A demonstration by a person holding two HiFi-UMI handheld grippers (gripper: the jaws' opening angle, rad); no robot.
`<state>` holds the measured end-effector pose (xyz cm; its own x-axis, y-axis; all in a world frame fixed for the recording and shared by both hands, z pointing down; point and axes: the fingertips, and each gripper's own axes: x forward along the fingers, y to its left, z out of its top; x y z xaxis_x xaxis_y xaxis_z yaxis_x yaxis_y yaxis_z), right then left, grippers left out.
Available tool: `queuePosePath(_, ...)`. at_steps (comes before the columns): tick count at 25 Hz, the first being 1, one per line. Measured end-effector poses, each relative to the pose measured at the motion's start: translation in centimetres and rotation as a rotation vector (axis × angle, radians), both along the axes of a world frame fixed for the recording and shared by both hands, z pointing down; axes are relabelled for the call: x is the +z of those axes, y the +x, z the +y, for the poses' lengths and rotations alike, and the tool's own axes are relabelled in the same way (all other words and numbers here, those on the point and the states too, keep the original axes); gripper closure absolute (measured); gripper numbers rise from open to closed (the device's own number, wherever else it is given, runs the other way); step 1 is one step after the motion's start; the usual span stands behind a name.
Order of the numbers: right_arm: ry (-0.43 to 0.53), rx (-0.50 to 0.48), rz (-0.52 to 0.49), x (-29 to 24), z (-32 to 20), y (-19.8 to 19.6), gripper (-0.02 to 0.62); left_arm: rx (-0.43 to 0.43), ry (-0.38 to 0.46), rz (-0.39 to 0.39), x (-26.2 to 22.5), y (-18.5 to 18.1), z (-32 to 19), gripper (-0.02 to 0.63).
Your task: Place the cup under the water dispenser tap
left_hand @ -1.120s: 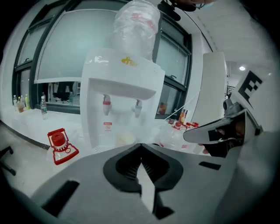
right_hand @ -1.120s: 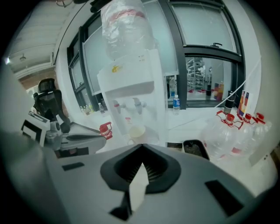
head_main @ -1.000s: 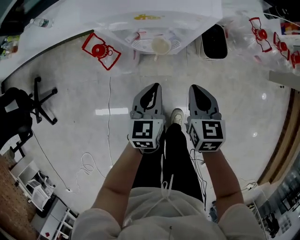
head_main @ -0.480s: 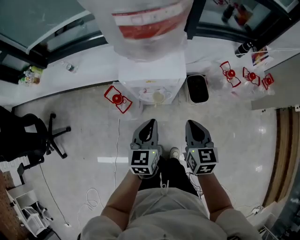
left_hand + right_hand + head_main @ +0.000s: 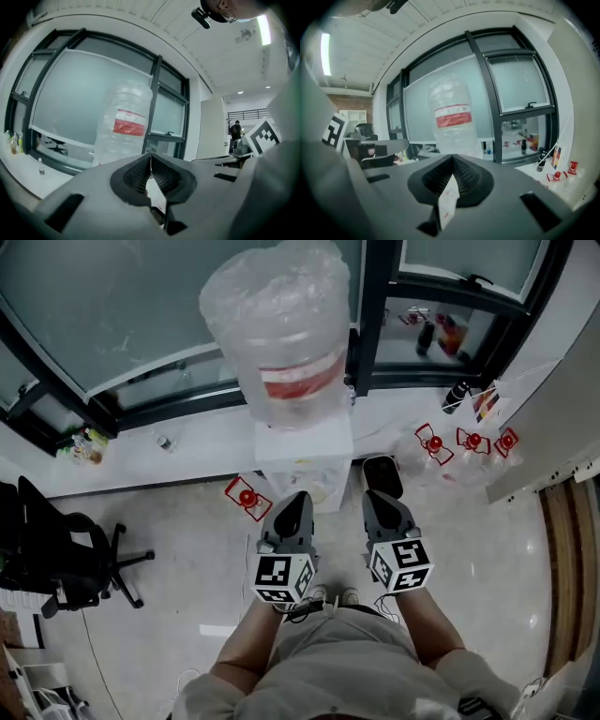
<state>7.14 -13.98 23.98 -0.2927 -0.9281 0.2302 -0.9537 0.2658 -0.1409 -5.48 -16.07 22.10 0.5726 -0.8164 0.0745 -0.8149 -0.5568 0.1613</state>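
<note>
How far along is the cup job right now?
Looks done: a pale cup seems to sit in the tap bay of the water dispenser, though it is small here. In hand: nothing; left gripper and right gripper are shut, empty. Left: apparently nothing.

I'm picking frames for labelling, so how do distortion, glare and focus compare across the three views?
Head view: fisheye bows the window frames; a pale glare patch on the floor. Left gripper view: dark vignetted corners, the ceiling light flares, the left gripper close to the lens is soft. Right gripper view: same curvature and vignette, water bottle slightly soft.
</note>
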Motion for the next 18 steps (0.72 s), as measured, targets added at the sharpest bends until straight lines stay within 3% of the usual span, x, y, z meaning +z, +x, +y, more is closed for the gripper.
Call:
queuePosePath(9,0.177,-0.024,0.034,-7.9,0.4,-0.5,0.571,-0.009,0.209,-0.014,-9.6,-0.4,0.5,0.586)
queuePosePath(18,0.23,-0.029,0.052,-10.1,0.6,-1.0,0.571,-0.031,0.224,0.019,-11.9,-1.2,0.7,0.586)
